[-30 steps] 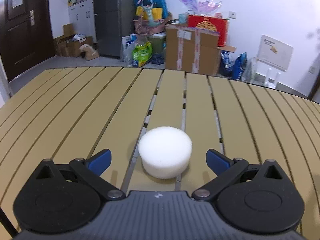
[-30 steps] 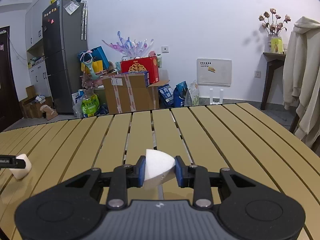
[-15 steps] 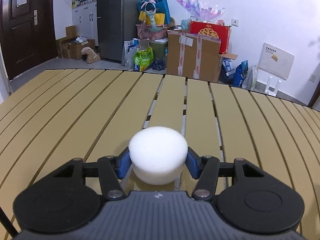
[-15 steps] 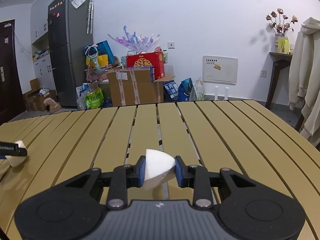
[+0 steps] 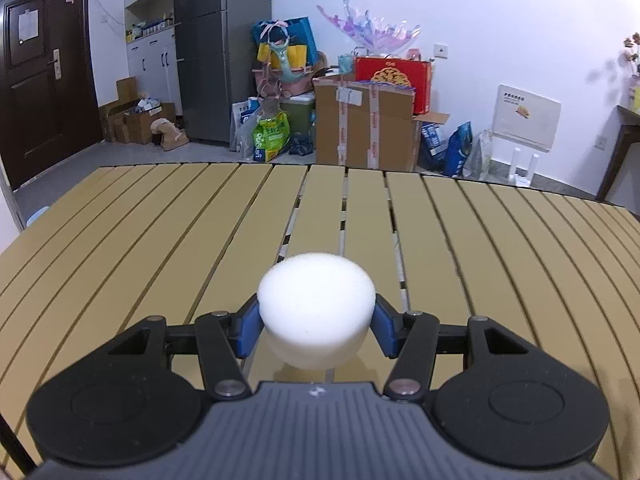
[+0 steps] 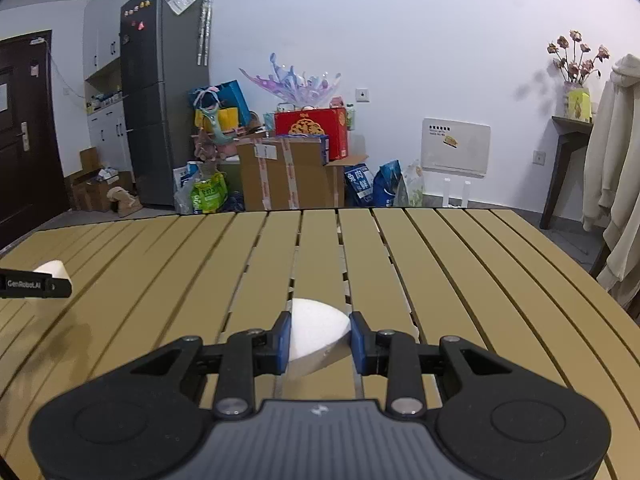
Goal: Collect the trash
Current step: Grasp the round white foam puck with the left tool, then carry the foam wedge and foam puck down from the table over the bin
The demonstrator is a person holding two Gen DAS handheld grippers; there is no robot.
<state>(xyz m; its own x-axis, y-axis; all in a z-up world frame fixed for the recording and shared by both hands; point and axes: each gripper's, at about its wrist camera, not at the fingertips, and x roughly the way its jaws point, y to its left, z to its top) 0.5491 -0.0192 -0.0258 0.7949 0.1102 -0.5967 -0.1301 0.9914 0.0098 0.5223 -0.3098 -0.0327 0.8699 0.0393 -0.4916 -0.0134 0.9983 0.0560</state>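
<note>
My left gripper (image 5: 316,330) is shut on a round white foam puck (image 5: 316,306) and holds it just above the tan slatted table (image 5: 160,240). My right gripper (image 6: 319,338) is shut on a white wedge-shaped foam piece (image 6: 314,326), also lifted over the table (image 6: 460,264). In the right wrist view the left gripper's finger (image 6: 36,285) and its foam puck (image 6: 54,269) show at the far left.
Beyond the table's far edge stand cardboard boxes (image 5: 366,128), bags, a grey fridge (image 5: 222,48) and a dark door (image 5: 44,80). A side table with flowers (image 6: 576,80) and hanging coats (image 6: 616,168) are to the right.
My left gripper closed on the round foam puck and lifted it off the table. My right gripper kept hold of the wedge piece and rose a little.
</note>
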